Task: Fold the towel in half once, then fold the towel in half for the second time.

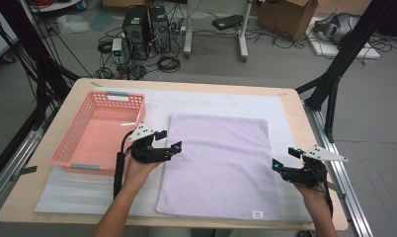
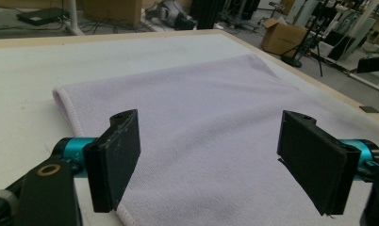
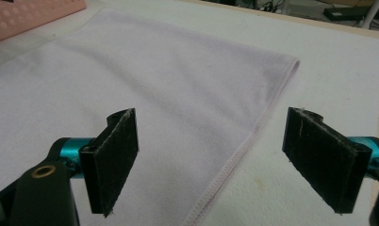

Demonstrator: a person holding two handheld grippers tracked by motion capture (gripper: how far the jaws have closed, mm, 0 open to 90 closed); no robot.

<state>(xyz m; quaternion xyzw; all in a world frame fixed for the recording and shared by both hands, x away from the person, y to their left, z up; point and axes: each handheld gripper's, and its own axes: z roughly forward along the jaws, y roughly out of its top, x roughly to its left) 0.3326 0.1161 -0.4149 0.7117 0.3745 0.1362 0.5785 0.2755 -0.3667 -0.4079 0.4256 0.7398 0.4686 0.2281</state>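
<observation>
Workshop floor behind the counter [image 1: 285, 94] carries loose cables, two computer towers [image 1: 146, 25] and cardboard boxes. On the wooden counter lies a white mat [image 1: 285, 123], and on that mat a lilac towel [image 1: 221, 158] lies spread flat, folded to a rectangle, with a small white label at its near edge.

Landmark: the towel. A pink plastic basket [image 1: 100, 133] stands just beside its left edge, on the mat.

Left tongs [image 1: 171, 140] hang over the towel's left edge, held in the person's left hand [image 1: 139, 168]. In the left gripper view the jaws stand spread wide, the towel's hemmed edge runs below the left jaw, and nothing sits between the pads.

Right tongs [image 1: 285, 158] hang at the towel's right edge, held in the right hand [image 1: 312, 190]. In the right gripper view the jaws stand spread wide, with the towel's stitched hem running on the mat below the gap; the pads touch no cloth.
</observation>
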